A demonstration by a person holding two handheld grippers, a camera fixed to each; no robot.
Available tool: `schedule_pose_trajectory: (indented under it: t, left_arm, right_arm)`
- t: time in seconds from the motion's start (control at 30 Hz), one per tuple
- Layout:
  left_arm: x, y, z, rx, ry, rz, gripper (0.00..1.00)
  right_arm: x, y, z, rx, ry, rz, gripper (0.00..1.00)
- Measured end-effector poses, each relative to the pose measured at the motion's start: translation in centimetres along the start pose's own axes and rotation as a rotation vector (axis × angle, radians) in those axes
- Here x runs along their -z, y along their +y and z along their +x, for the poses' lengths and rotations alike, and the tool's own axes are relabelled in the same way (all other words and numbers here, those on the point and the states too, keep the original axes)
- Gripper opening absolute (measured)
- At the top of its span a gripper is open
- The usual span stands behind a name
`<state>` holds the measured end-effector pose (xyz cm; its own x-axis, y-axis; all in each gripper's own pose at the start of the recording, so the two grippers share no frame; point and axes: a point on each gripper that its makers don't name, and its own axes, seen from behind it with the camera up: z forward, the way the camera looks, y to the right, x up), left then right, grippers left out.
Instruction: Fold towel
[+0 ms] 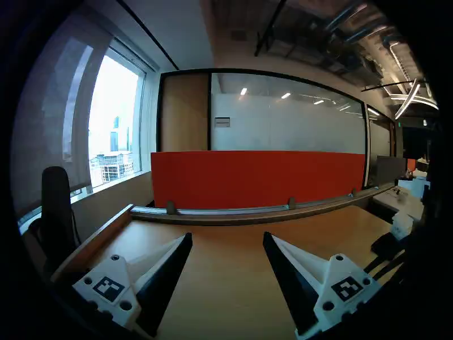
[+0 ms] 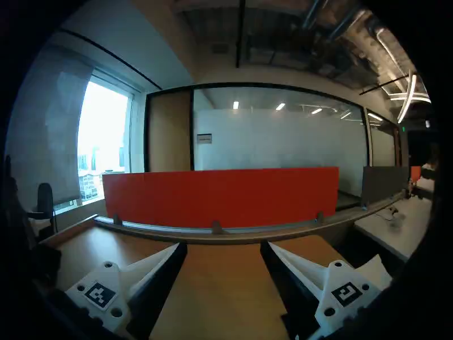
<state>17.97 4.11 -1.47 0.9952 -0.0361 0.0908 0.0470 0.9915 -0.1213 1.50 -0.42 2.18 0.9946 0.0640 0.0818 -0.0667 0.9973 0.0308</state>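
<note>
Hard bits first: where the towel is, I honestly can't tell. In the left gripper view there's a heap of white stuff (image 1: 403,222) with something black next to it, out past the right finger. It's cut off at the edge and too blurry to name. Off the left finger's side, a dark rounded chair back (image 1: 56,207) is partly cropped. In the right gripper view, the dark lump (image 2: 25,243) beyond the left finger is just shadow to me.

The left gripper (image 1: 227,238) is spread wide, holding nothing. Its fingers are white plastic wedges with black inner faces, each with a square black-and-white tag. Same deal for the right gripper (image 2: 223,246), released and bare. Under both is a smooth wooden desk (image 1: 226,289). Straight ahead of the tips stands a flat matte orange-red divider (image 1: 255,178), with a pale glass wall (image 1: 289,122) behind it
</note>
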Motion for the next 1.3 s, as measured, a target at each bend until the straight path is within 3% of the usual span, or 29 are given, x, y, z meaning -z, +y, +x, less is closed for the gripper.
schedule_pose_trajectory:
  t: [0.37,0.67,1.0,1.3]
  left_arm:
    - [0.1,0.5,0.3,0.007,0.031,-0.01,0.92]
    - [0.3,0.7,0.3,-0.016,0.069,-0.002,0.92]
    - [0.0,0.2,-1.6,-0.038,0.091,0.011,0.93]
    - [-0.4,-0.2,-4.3,-0.033,0.115,0.021,0.93]
  right_arm:
    - [0.8,-0.3,0.7,-0.003,-0.004,-0.01,1.0]
    - [2.1,-0.5,1.7,0.003,-0.013,-0.023,1.0]
    - [3.7,-0.6,2.7,0.005,-0.014,-0.044,1.0]
    - [3.2,-1.5,2.4,0.012,-0.005,-0.045,1.0]
